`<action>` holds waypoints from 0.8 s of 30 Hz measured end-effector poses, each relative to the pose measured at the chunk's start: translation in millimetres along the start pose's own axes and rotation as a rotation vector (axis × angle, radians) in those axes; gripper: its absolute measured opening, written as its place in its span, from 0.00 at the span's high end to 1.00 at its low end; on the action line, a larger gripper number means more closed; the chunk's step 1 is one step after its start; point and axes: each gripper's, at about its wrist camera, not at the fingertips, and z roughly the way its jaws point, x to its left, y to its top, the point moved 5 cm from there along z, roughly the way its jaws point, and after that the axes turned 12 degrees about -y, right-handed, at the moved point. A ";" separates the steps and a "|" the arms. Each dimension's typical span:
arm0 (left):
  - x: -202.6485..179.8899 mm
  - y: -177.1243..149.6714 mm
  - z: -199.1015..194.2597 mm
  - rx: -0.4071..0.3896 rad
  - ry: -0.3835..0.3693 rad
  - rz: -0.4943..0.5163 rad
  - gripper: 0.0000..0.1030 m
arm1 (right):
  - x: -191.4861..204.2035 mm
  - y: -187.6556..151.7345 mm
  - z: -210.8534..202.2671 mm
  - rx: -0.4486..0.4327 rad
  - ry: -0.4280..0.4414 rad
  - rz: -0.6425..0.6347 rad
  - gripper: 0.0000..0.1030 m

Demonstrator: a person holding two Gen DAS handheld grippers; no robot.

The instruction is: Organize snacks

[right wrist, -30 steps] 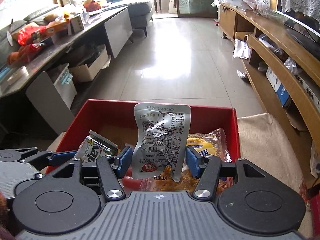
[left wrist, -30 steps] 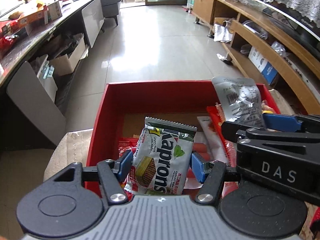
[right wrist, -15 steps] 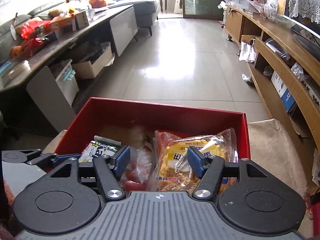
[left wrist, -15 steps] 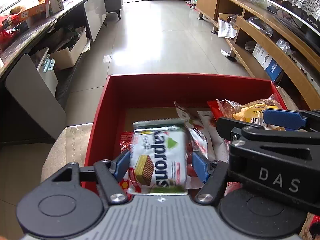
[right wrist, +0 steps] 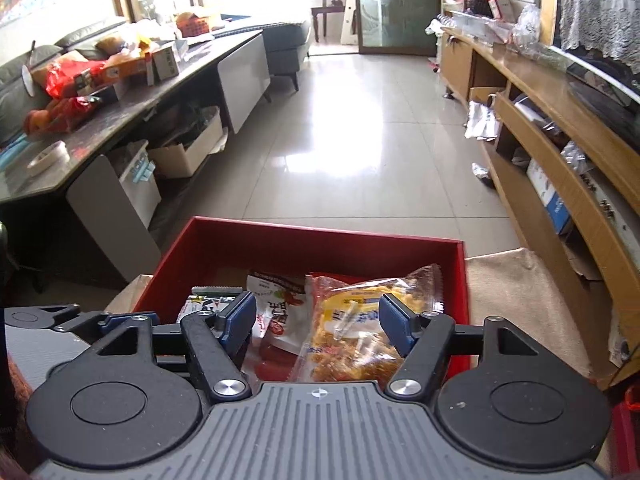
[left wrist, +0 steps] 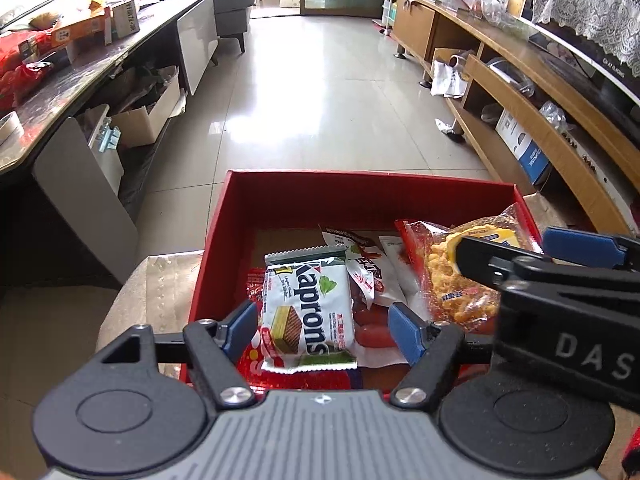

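Red cardboard walls frame the box [left wrist: 216,248] where the snacks now lie. A white Kaprons wafer packet [left wrist: 308,312] rests flat on the pile inside, its long axis running from 6 to 12 o'clock in the left wrist view, straight along the line the left hand-held gripper [left wrist: 322,326] points. That gripper is released: its blue pads stand apart at 9 and 3 o'clock of the packet with a gap on each side, and its jaws have just been opening, the packet lying between them but not pinched.

At 2 o'clock from the wafer packet sits a clear bag of yellow-orange crisps [right wrist: 356,328], and between the 2 lies a white-and-red sachet [right wrist: 276,304] on top of some red sausage sticks. The right hand-held gripper [right wrist: 318,324] is also released, its jaws having just been opening; the crisp bag and sachet show below and between its pads, neither gripped.

Both packets look delivered, so the next move is probably a retreat and a reach for another snack. For the wafer packet the left hand is the nearer; the right hand-held gripper hangs at 3 o'clock of it, over the crisps.

Outside the box, a pale cloth covers the surface beneath it, a cluttered dark desk [right wrist: 120,120] runs along at 10 o'clock, and wooden shelves at 2 o'clock.
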 end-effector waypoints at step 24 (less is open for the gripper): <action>-13.4 -40.5 -44.3 -0.036 0.012 -0.024 0.31 | -25.7 -40.7 -35.4 0.059 -0.158 -0.025 0.26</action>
